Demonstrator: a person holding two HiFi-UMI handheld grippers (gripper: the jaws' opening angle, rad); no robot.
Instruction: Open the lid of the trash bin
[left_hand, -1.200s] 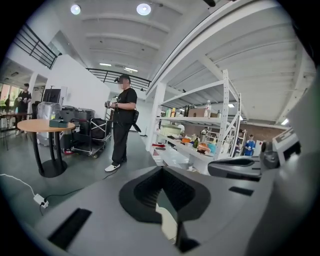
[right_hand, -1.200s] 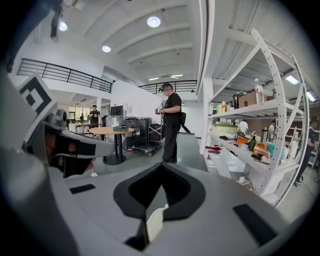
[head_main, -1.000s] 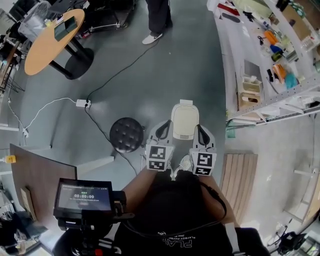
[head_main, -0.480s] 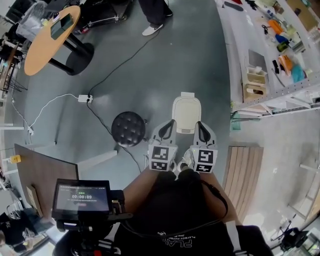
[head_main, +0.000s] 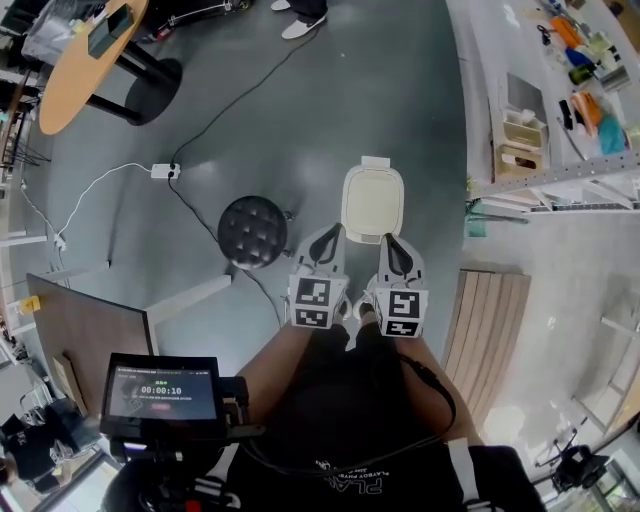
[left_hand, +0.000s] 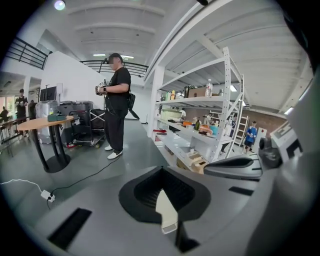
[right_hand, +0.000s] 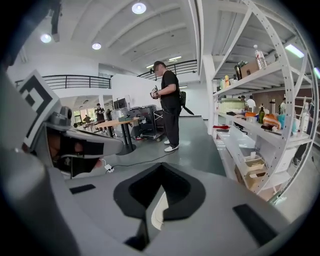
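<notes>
— Grippers?
— Left gripper (head_main: 326, 243) and right gripper (head_main: 393, 252) are side by side, each with its jaws pressed together.
— And the bin?
— The bin (head_main: 373, 198) stands on the floor just beyond their tips, lid down, with a stool (head_main: 252, 232) to its left

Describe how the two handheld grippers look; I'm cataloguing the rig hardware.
The light grey plastic left gripper and the matching right gripper each taper to a pointed claw around a black teardrop-shaped recess. Each carries a white cube printed with black square markers. The person wears a black top.
</notes>
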